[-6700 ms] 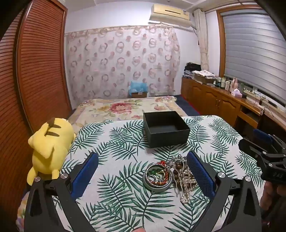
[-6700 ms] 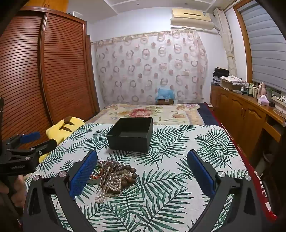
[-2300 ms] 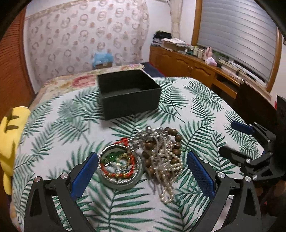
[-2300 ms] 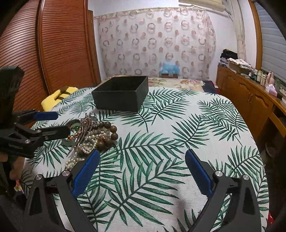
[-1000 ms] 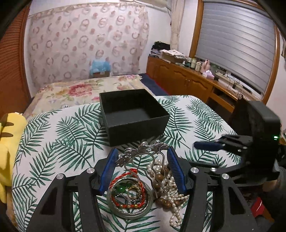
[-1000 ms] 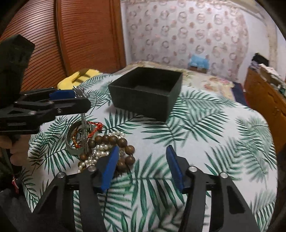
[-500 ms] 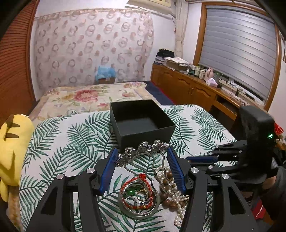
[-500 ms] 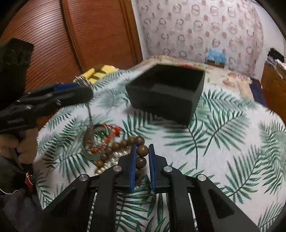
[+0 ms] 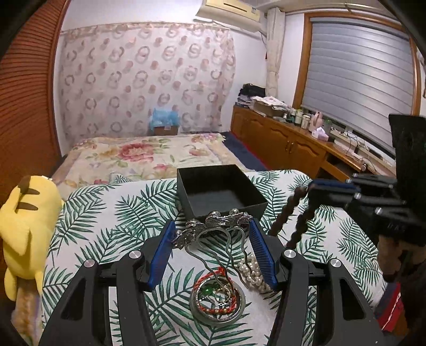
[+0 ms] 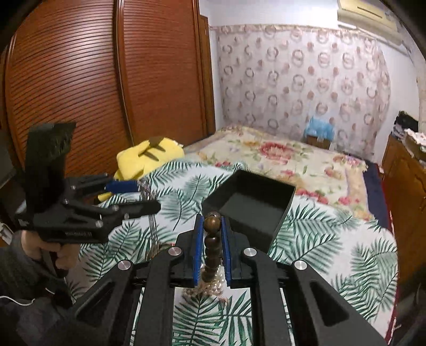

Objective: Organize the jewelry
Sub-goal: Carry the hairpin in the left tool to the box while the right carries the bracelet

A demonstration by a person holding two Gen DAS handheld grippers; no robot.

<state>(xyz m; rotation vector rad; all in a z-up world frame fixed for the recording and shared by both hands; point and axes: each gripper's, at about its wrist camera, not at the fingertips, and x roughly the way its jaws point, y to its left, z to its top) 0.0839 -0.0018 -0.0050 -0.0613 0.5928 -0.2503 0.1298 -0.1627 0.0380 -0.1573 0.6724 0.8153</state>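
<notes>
A home bedroom, shown by a bed under a floral quilt running back to a ring-patterned curtain, with a yellow plush toy slumped at its near left edge. Louvred wooden wardrobe doors along one wall, a wall-mounted air conditioner near the ceiling, and a slatted blind over the window. Below the window, a long wooden cabinet cluttered with bottles, a tissue box and folded clothes; nearest, a palm-leaf cloth spread over the surface.
</notes>
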